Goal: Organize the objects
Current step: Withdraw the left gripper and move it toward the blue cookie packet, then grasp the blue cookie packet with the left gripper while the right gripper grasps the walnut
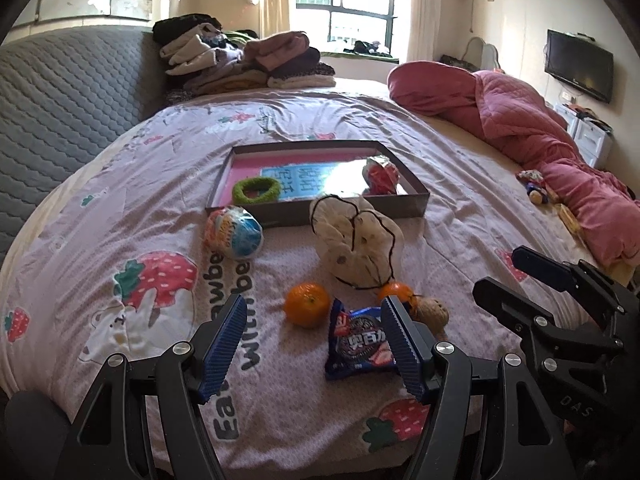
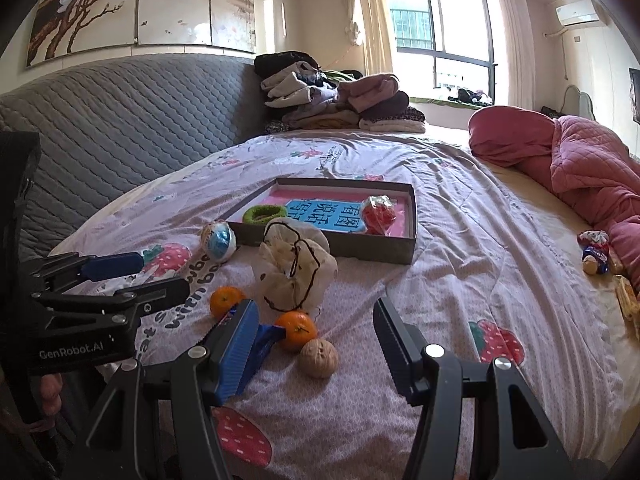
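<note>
A shallow grey box with a pink floor lies on the strawberry bedsheet. It holds a green ring and a red packet. In front of it lie a blue-white ball, a white drawstring pouch, two oranges, a walnut and a blue cookie packet. My left gripper is open over the near orange and the packet, gripping nothing. My right gripper is open above the second orange and the walnut. It is empty too.
Folded clothes are stacked at the far end of the bed, beside a grey quilted headboard. A pink quilt runs along the right side, with small toys next to it. The two grippers are close side by side.
</note>
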A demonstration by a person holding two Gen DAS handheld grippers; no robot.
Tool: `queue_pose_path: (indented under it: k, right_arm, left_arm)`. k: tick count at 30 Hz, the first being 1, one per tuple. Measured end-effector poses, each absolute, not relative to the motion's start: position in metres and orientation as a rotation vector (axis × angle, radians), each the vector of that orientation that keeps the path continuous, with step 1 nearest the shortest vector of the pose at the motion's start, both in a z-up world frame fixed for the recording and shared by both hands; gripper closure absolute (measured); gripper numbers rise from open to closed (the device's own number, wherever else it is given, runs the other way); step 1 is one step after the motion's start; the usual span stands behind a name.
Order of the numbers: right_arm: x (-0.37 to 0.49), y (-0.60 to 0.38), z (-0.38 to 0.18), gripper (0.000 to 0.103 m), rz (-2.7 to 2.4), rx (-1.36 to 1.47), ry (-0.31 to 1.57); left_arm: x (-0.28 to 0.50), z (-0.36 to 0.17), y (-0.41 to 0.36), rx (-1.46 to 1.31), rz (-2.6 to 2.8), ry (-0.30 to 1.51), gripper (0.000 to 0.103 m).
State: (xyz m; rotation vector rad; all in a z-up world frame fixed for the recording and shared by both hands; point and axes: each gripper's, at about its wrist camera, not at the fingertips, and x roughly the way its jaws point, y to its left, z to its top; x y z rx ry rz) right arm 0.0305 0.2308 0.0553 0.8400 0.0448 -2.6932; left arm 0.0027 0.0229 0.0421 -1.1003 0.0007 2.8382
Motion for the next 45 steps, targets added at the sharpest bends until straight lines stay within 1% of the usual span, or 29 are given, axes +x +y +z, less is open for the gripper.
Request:
queue_pose_path:
  k: [9,17,28,45]
  right_arm:
    - [0.027,0.232,0.045,0.044,-2.664,0.926,0.062]
    - [0.023,0.230,0.033,0.044,-2.622,1.008,0.105]
    - [0.017,0.227,0.011,0.044,-2.558,1.115,0.200]
    - [0.001,0.220,-0.004,0.044,-2.527,1.125,0.226]
  left_arm:
    - [0.004,0.024,0.035,-1.174,2.787,0.059,0.032]
    - [0.002,0.010,0.039,-1.222,2.755,0.075,0.032]
    - [-0.001,0.007,0.045,-1.226,2.731,0.084,0.032]
    - [-0.023,-0.011,0.052,-1.329,2.669,-0.009,0.032]
